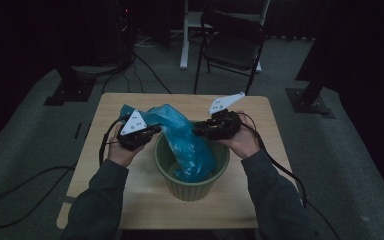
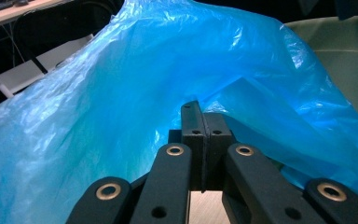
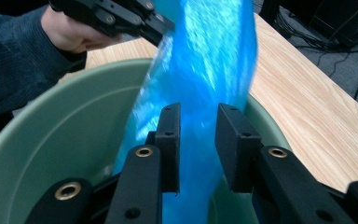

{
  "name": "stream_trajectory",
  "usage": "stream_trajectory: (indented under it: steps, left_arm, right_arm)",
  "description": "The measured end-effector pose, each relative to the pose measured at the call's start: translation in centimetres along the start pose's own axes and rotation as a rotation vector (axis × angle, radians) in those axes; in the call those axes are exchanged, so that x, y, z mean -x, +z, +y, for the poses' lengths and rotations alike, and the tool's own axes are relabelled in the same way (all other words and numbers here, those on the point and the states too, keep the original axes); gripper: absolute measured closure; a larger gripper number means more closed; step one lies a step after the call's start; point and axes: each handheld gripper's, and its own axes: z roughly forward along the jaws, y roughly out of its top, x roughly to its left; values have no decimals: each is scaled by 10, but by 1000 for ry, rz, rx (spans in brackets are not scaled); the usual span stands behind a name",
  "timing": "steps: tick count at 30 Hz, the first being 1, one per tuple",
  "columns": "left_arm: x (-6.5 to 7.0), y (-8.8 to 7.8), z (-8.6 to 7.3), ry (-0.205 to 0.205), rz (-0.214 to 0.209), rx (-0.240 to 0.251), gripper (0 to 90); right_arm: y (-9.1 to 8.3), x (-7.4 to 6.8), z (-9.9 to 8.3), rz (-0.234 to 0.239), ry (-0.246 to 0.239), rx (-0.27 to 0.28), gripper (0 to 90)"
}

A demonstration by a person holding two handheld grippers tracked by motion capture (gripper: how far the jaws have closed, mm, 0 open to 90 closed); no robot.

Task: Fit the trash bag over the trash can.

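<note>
Crinkly blue plastic bag (image 1: 185,137) in ribbed green bin (image 1: 192,185); left gripper (image 2: 202,135) seemingly pinches it, right gripper (image 3: 198,140) parted.

Our left gripper (image 1: 156,131), left of centre in the high view: jaws pressed together, pointing right. Our right gripper (image 1: 198,131), right of centre: jaws parted, pointing left. Our forearms enter from the bottom edge.
</note>
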Motion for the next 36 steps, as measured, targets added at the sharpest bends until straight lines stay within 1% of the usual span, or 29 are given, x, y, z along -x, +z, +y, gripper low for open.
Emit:
stream_trajectory:
  steps: [1, 4, 7, 10, 11, 12, 14, 15, 16, 17, 20, 25, 28, 29, 30, 32, 33, 36]
  left_arm:
    - [1, 0, 0, -1, -1, 2, 900]
    - [2, 1, 1, 5, -3, 2, 900]
    - [3, 1, 2, 9, -5, 5, 900]
    - [4, 2, 3, 14, -7, 7, 900]
    - [5, 1, 3, 15, -7, 8, 900]
    - [5, 1, 3, 15, -7, 10, 900]
    - [5, 1, 3, 17, -4, 10, 900]
    - [5, 1, 3, 17, -4, 10, 900]
    - [4, 0, 2, 15, 0, 11, 900]
    - [4, 0, 1, 15, 0, 11, 900]
    - [2, -2, 0, 7, 4, 15, 899]
    - [1, -4, -1, -1, 10, 22, 898]
    - [1, -4, -1, 1, 12, 24, 898]
    - [2, -4, 0, 8, 9, 20, 898]
    - [3, -3, 1, 13, 8, 20, 898]
    - [5, -3, 3, 21, 6, 20, 898]
    - [6, -2, 4, 21, 3, 24, 897]
    - [7, -1, 6, 29, -1, 24, 897]
  right_arm:
    - [5, -1, 4, 3, 0, 6, 697]
    - [11, -3, 10, 6, -1, 16, 682]
    - [18, -4, 18, -3, -4, 29, 661]
    - [26, -6, 23, -5, -14, 10, 639]
    - [31, -7, 25, -11, -32, -11, 642]
    - [33, -7, 26, -20, -40, -23, 684]
    - [36, -7, 25, -27, -39, -51, 808]
    - [36, -7, 25, -27, -39, -51, 808]
    - [37, -7, 25, -32, -36, -55, 855]
    - [35, -5, 23, -47, -20, -60, 900]
    - [31, -3, 21, -59, -5, -57, 900]
    - [23, -1, 14, -69, 4, -50, 900]
    - [22, -1, 13, -72, 6, -50, 900]
    - [21, -1, 13, -69, 6, -45, 900]
    - [20, -2, 14, -44, 4, -16, 790]
    - [20, -4, 16, -37, -4, 14, 689]
    - [21, -5, 18, -44, -6, 23, 648]
    - [25, -8, 22, -53, -14, 24, 580]
